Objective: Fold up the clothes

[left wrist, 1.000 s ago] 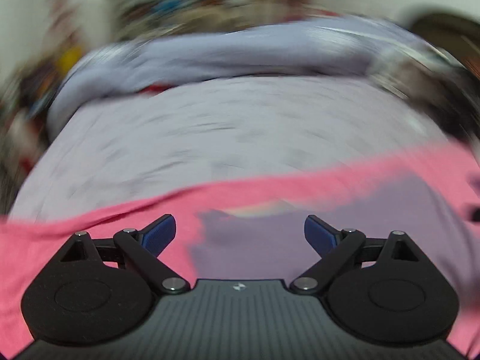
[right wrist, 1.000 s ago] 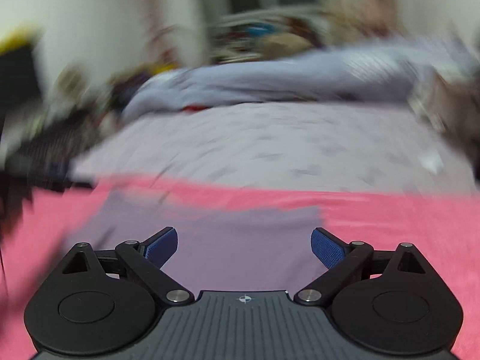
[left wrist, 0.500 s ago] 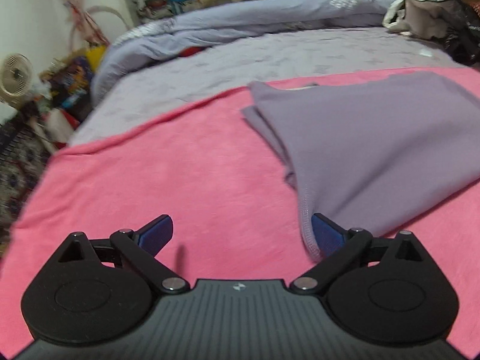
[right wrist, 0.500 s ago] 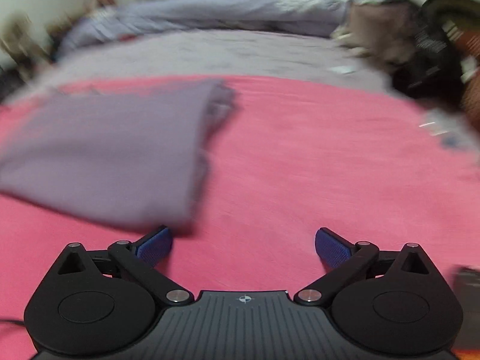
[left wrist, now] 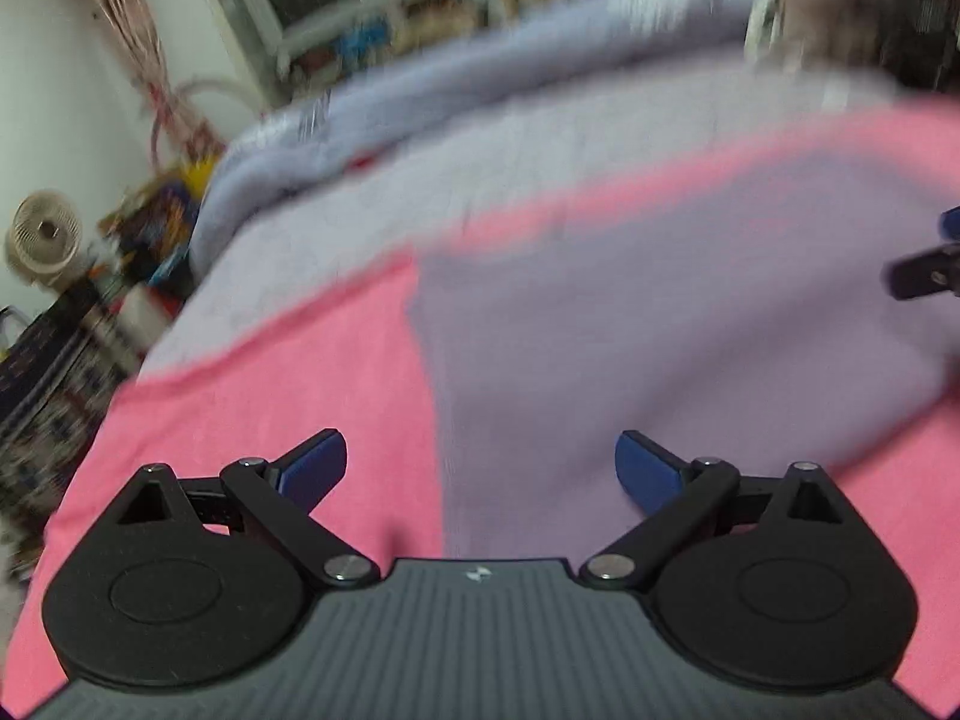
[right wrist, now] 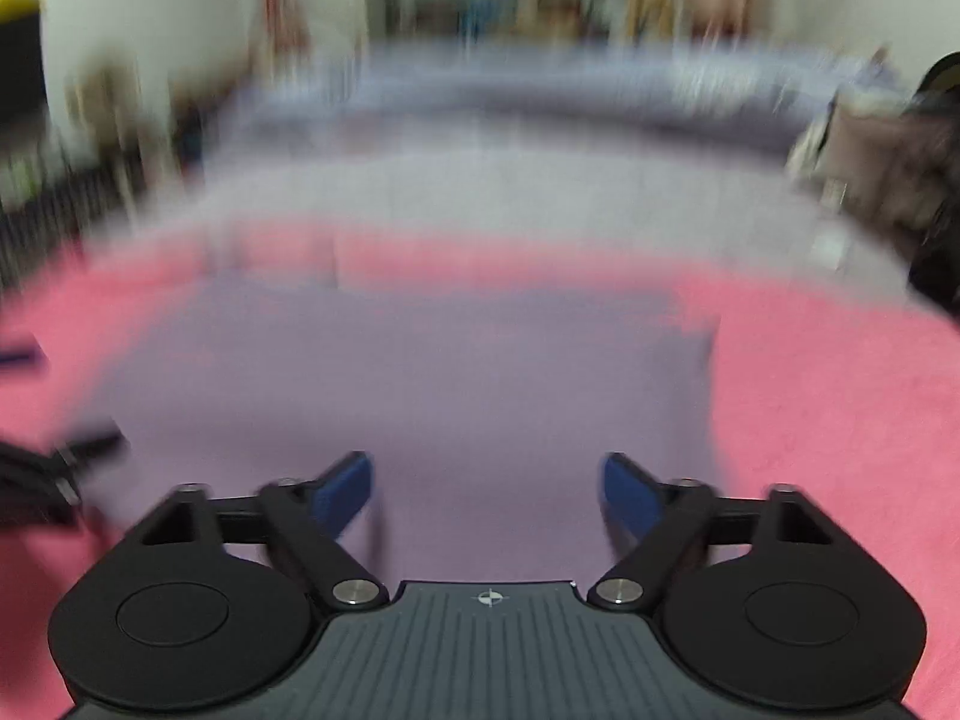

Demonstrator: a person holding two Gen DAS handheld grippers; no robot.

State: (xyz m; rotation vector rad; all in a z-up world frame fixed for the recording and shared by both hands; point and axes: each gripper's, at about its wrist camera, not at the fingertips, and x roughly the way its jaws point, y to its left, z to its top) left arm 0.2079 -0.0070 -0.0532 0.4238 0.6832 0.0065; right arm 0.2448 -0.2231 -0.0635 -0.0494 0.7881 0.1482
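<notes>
A folded lilac garment (left wrist: 660, 324) lies flat on a pink blanket (left wrist: 288, 372) on the bed. My left gripper (left wrist: 480, 468) is open and empty, low over the garment's left edge. My right gripper (right wrist: 486, 492) is open and empty, over the near middle of the garment (right wrist: 420, 384). The right gripper's tip shows at the right edge of the left wrist view (left wrist: 936, 264). The left gripper shows blurred at the left edge of the right wrist view (right wrist: 42, 468). Both views are motion-blurred.
Beyond the pink blanket (right wrist: 840, 396) is a pale lilac bedsheet (left wrist: 420, 180) and a rolled blue-grey duvet (left wrist: 420, 102). A pile of clothes (right wrist: 876, 168) sits at the far right. A fan (left wrist: 45, 237) and clutter stand left of the bed.
Both grippers have swung back toward the garment: the left now straddles its left edge, the right faces its middle. Both stayed open and empty.
</notes>
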